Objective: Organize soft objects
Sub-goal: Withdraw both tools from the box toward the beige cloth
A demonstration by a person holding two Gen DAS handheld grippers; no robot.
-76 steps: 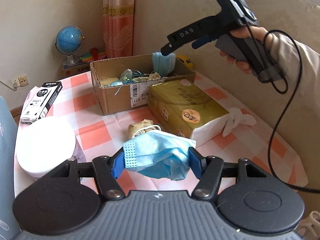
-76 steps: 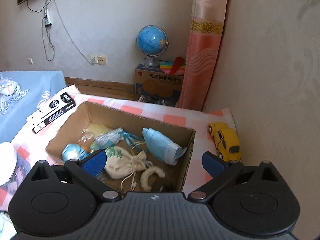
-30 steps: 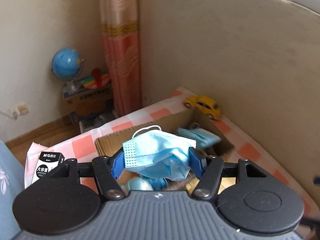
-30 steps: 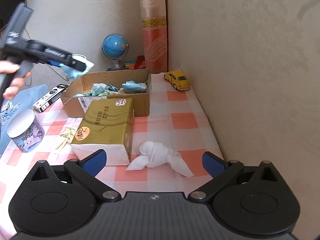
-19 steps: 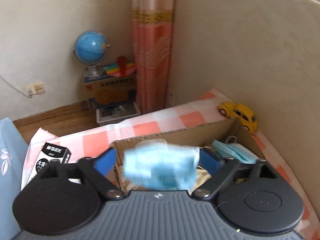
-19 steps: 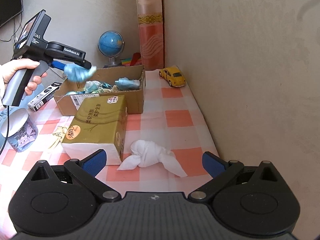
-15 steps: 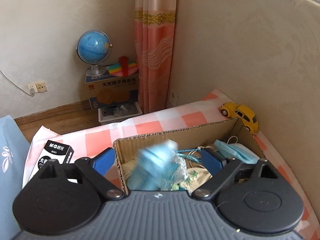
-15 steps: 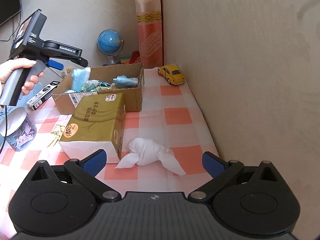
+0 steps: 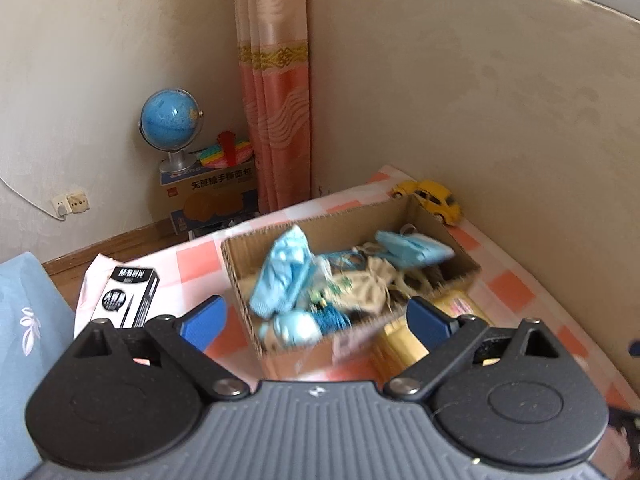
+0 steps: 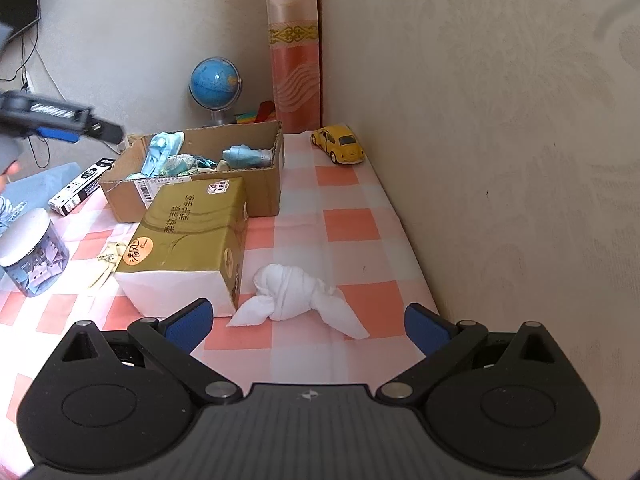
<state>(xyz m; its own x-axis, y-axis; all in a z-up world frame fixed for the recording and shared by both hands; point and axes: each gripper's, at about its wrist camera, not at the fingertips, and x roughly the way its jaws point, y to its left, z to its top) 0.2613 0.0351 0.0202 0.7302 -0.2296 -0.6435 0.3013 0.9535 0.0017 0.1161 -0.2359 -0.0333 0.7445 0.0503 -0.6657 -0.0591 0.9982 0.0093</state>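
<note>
A cardboard box point(image 9: 240, 276) holds several soft things; a blue face mask point(image 9: 282, 276) lies at its left end and another blue mask point(image 9: 412, 250) at its right. My left gripper point(image 9: 316, 324) is open and empty, above and just in front of the box. In the right wrist view the box point(image 10: 264, 188) stands at the back, with the blue mask point(image 10: 160, 152) in its left end. My right gripper point(image 10: 308, 326) is open and empty, low over the table, with a knotted white cloth point(image 10: 296, 292) just ahead of it. A small beige pouch point(image 10: 106, 260) lies left of the tissue pack.
A gold tissue pack point(image 10: 188, 240) lies in front of the box. A yellow toy car point(image 10: 340, 146) is by the wall. A clear jar with a white lid point(image 10: 30, 256) and a black-and-white carton point(image 10: 82, 186) are at the left. The left gripper point(image 10: 72, 128) shows left of the box.
My left gripper opened and let go of the blue mask, which dropped into the left end of the box; the gripper then drew back. My right gripper moved slightly closer to the white cloth.
</note>
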